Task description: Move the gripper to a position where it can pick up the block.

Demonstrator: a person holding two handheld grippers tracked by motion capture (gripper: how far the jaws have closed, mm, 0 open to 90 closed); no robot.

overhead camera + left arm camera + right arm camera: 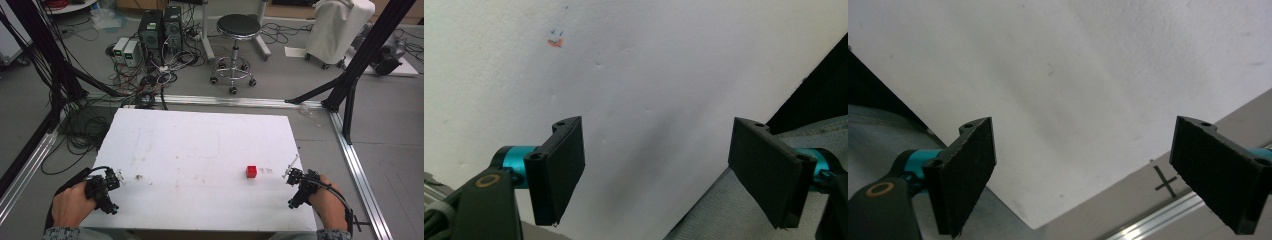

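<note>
A white board (200, 150) is laid flat on the floor, and a small red cube (251, 171) is seen on it, toward its near right part. The left gripper (106, 191) is held at the board's near left corner, well apart from the cube; its jaws are spread wide with nothing between them. The right gripper (294, 189) is held at the board's near right edge, near the cube but apart from it, its jaws likewise spread wide and empty.
</note>
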